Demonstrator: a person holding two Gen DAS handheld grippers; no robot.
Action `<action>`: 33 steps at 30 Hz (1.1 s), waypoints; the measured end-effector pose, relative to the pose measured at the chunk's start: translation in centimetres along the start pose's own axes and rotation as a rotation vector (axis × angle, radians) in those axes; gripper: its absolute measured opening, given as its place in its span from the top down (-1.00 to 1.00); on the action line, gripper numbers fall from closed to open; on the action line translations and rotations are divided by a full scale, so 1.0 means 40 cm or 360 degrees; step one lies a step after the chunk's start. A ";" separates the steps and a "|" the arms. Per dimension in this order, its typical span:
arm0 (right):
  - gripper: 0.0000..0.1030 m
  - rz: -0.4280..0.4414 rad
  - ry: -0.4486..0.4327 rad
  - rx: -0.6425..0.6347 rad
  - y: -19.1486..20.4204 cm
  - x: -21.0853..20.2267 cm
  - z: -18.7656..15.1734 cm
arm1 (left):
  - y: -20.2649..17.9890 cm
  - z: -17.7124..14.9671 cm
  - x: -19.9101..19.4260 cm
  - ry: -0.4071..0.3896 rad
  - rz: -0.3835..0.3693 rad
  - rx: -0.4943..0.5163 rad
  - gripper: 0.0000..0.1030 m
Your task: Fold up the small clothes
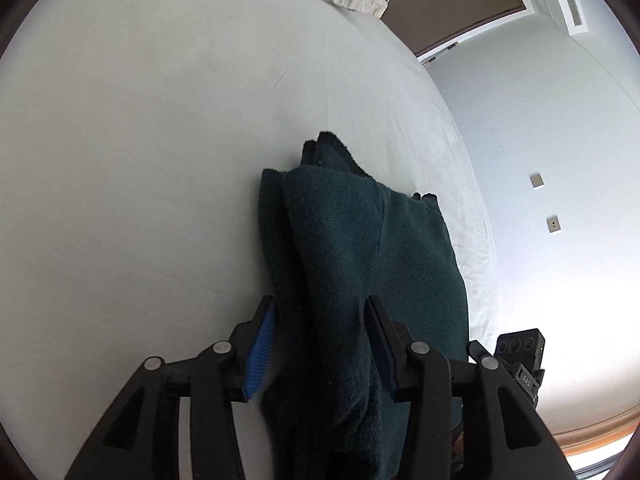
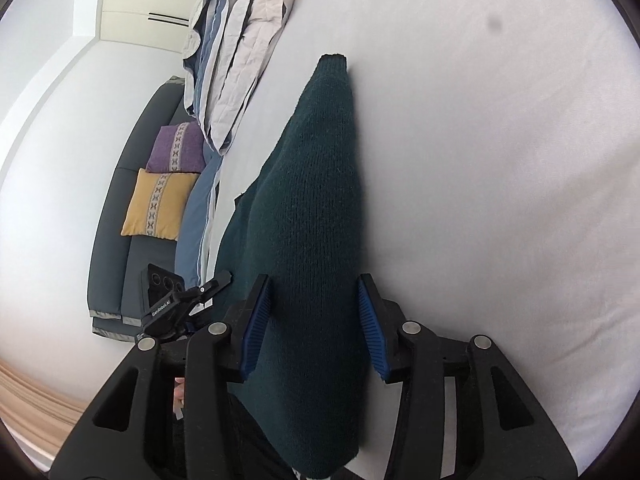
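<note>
Your left claw (image 1: 320, 332) and right claw (image 2: 316, 312) each straddle the dark green knit garment (image 1: 360, 248) folded on the white bed (image 1: 140, 160) — jaws partly apart, and you cannot tell whether the blue pads (image 2: 370, 332) grip it or merely flank it.

Dark green knit garment (image 2: 316, 208) between right gripper (image 2: 316, 320) pads

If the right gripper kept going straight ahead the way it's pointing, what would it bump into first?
Probably the dark green knit garment: it already lies between the right gripper's jaws and stretches ahead over the white bed sheet. Past its far tip there is only sheet, though depth is hard to judge.
</note>
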State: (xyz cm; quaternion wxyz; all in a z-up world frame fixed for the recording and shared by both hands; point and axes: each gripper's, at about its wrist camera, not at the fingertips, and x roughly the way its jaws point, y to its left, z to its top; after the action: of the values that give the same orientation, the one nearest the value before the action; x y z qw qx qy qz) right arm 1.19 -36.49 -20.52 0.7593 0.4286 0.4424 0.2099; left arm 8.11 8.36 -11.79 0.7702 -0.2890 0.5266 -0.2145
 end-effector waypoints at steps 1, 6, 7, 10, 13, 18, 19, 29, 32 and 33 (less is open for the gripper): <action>0.19 0.0000 0.0000 0.0000 0.000 0.000 0.000 | -0.010 -0.008 -0.022 -0.0039 0.0014 0.0032 0.02; 0.16 -0.0188 -0.0143 -0.0085 0.009 -0.124 -0.042 | -0.118 -0.070 -0.136 -0.0304 0.0225 0.0345 -0.46; 0.11 -0.0252 -0.0167 -0.0138 0.028 -0.144 -0.047 | -0.147 -0.085 -0.157 -0.0370 0.0279 0.0413 -0.58; 0.11 -0.0387 -0.0236 -0.0334 0.073 -0.234 -0.068 | -0.252 -0.124 -0.216 -0.0617 0.0453 0.0603 -0.91; 0.01 -0.0487 -0.0300 -0.0572 0.172 -0.284 -0.101 | -0.317 -0.169 -0.289 -0.0890 0.0597 0.0769 -1.00; -0.14 -0.0512 -0.0425 -0.0846 0.354 -0.314 -0.153 | -0.416 -0.240 -0.354 -0.1155 0.0795 0.0956 -1.00; -0.29 -0.0529 -0.0497 -0.0958 0.417 -0.326 -0.180 | -0.423 -0.257 -0.372 -0.1193 0.0825 0.0983 -1.00; -0.94 -0.0708 -0.0944 -0.1247 0.587 -0.382 -0.299 | -0.410 -0.320 -0.412 -0.1263 0.0776 0.0892 -1.00; -0.94 -0.0770 -0.0926 -0.1185 0.591 -0.376 -0.309 | -0.410 -0.311 -0.393 -0.1129 0.0778 0.0893 -1.00; -0.94 -0.0830 -0.0904 -0.1127 0.588 -0.359 -0.305 | -0.409 -0.307 -0.377 -0.1056 0.0791 0.0900 -1.00</action>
State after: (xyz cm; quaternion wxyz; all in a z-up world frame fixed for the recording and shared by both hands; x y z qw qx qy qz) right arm -15.25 -28.02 3.27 0.9748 0.0614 0.2130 0.0261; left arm -9.10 3.12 6.13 0.9721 0.0126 0.2275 -0.0553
